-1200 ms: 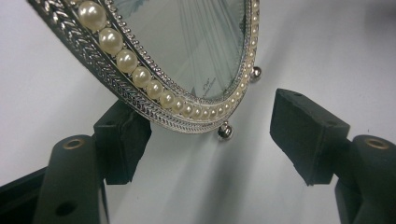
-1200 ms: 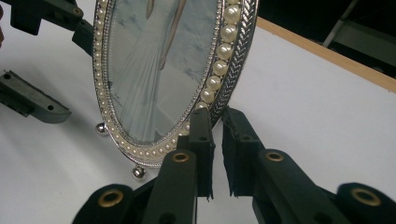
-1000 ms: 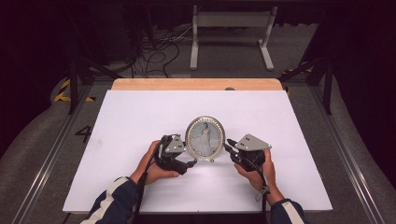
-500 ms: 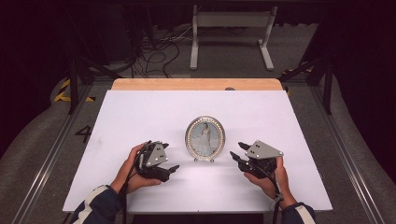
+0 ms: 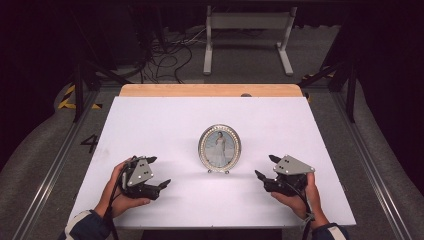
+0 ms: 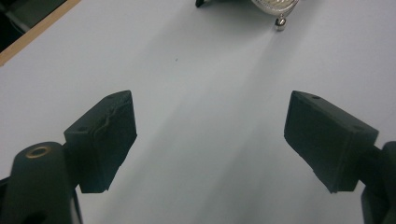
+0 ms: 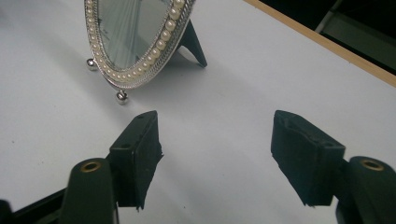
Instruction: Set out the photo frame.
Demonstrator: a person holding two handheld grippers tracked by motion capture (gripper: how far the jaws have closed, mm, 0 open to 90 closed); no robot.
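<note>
Frame (image 5: 219,148) stands upright mid-table, between my grippers, touching neither; placing looks done. Left gripper (image 5: 159,171) wide, empty, frame off to its right. Right gripper (image 5: 266,166) jaws just been opening, nothing between them, frame ahead-left. I judge only withdrawal left.

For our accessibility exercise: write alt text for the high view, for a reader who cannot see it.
An oval picture frame stands upright mid-way on a white table. A person's hands hold an open left claw and open right claw either side of it, both apart from it.
</note>
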